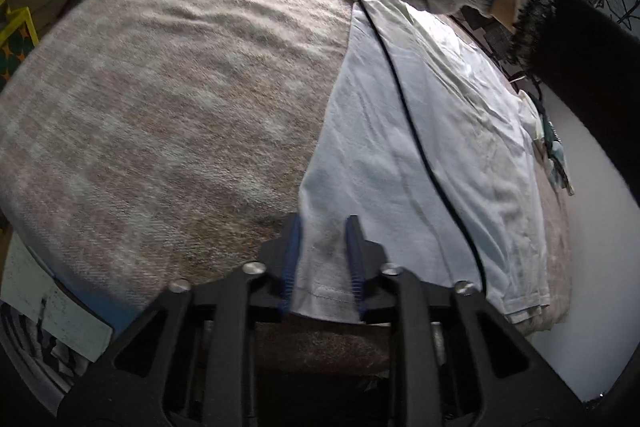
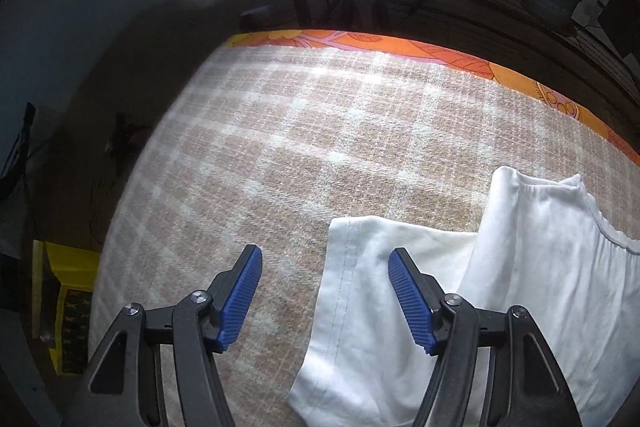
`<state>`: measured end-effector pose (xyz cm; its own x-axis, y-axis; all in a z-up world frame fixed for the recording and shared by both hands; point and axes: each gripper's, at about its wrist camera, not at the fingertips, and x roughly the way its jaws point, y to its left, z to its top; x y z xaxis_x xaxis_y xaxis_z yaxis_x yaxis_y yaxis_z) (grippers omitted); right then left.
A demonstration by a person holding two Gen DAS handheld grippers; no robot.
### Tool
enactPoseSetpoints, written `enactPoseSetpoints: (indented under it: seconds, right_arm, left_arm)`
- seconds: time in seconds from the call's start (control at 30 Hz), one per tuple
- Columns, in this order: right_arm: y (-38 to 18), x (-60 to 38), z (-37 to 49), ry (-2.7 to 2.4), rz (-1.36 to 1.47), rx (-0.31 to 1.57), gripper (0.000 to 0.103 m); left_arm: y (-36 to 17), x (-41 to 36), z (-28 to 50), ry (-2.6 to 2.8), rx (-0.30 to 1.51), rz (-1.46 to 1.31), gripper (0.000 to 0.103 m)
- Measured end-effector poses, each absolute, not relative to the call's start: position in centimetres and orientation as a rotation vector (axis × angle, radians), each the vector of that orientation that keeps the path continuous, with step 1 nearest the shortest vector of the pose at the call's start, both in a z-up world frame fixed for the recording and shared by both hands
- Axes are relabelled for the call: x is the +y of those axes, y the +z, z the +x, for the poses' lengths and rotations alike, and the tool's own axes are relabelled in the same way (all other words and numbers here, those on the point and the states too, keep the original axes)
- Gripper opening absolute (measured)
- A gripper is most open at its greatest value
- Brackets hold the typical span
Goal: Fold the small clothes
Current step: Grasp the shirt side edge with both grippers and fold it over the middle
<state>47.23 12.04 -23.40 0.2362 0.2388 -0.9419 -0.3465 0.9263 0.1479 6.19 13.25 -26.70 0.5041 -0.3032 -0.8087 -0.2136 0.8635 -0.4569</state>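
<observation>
The white shirt [image 1: 420,131] lies mostly flat on the checked blanket [image 1: 180,87], no fold visibly made yet: the left gripper [image 1: 322,259] has narrow jaws pinching its hem corner, while the right gripper [image 2: 326,291] hangs wide-jawed over the sleeve [image 2: 360,307], gripping nothing.

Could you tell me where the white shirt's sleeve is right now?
In the right wrist view the sleeve lies flat on the checked blanket, low and right of centre, partly between the open right gripper fingers.

Shirt [image 2: 540,287] cut off at right and bottom edges; blanket [image 1: 160,107] blurred; left tongs [image 1: 322,259] hide shirt's hem corner.
</observation>
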Motion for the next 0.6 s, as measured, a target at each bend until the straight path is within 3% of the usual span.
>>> enactPoseSetpoints:
  seconds: [0.1, 0.2, 0.33, 0.37, 0.43, 0.6]
  right_arm:
    - [-24.1, 12.7, 47.6, 0.383, -0.169, 1.272, 0.064]
    - [-24.2, 13.6, 47.6, 0.372, -0.264, 1.264, 0.053]
    - [-24.4, 14.9, 47.2, 0.375, -0.393, 1.235, 0.030]
    - [-24.3, 15.0, 47.2, 0.380, -0.405, 1.232, 0.018]
    - [-24.1, 15.0, 47.2, 0.387, -0.421, 1.227, 0.006]
    - [-22.0, 13.7, 47.5, 0.454, -0.338, 1.205, 0.002]
  left_arm:
    - [-26.7, 13.1, 6.2, -0.077, 1.053, -0.557, 0.009]
    - [-26.8, 13.0, 6.3, -0.099, 1.055, -0.579, 0.005]
    - [-26.8, 12.9, 6.4, -0.122, 1.053, -0.602, 0.003]
    - [-26.6, 12.8, 6.3, -0.127, 1.048, -0.601, 0.003]
    - [-26.3, 12.6, 6.1, -0.133, 1.035, -0.592, 0.002]
    - [-25.4, 12.0, 5.8, -0.142, 1.014, -0.574, 0.002]
